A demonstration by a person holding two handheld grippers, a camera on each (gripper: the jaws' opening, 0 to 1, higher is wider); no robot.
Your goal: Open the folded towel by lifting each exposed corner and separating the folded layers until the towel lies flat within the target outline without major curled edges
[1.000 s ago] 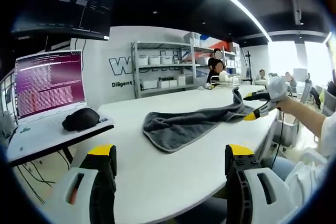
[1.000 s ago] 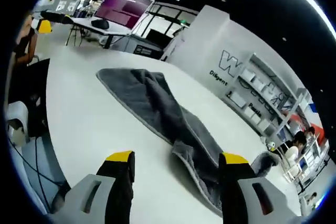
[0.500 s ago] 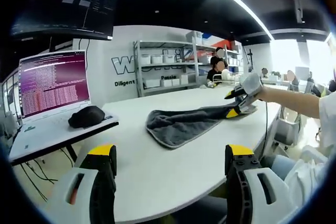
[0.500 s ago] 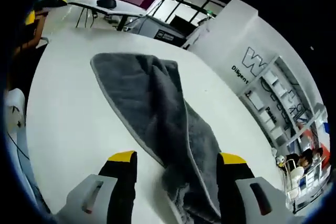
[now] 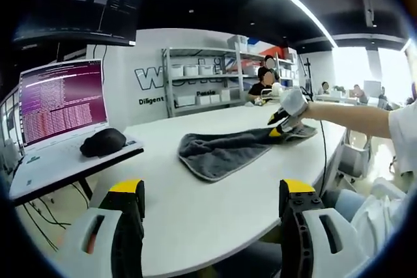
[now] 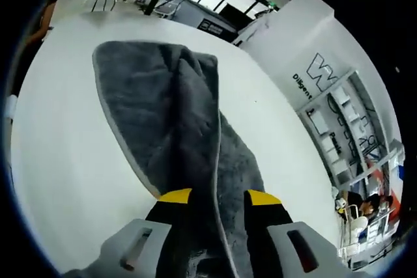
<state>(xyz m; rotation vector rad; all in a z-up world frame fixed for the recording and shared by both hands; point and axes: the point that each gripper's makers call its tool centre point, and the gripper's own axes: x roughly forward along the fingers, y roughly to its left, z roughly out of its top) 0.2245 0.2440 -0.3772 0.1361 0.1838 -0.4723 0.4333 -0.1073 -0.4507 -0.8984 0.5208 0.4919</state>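
Towel [image 6: 176, 128] lies between the right gripper [image 6: 218, 197] fingers — clamped on it; left gripper [image 5: 212, 190] fingers apart.

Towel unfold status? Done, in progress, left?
Done: little, the grey towel lies bunched and folded on the white table. In hand: the right gripper has its jaws closed on the towel's near end. Left: the left gripper sits open, apart; layers need separating and flattening.

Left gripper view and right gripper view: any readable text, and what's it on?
"Diligent" on the white wall, under big letters starting "W", rest hidden by shelves.
"Diligen" on that wall in the right gripper view, rest cut off.
Laptop screen text: too small.
Overhead monitor: too small.
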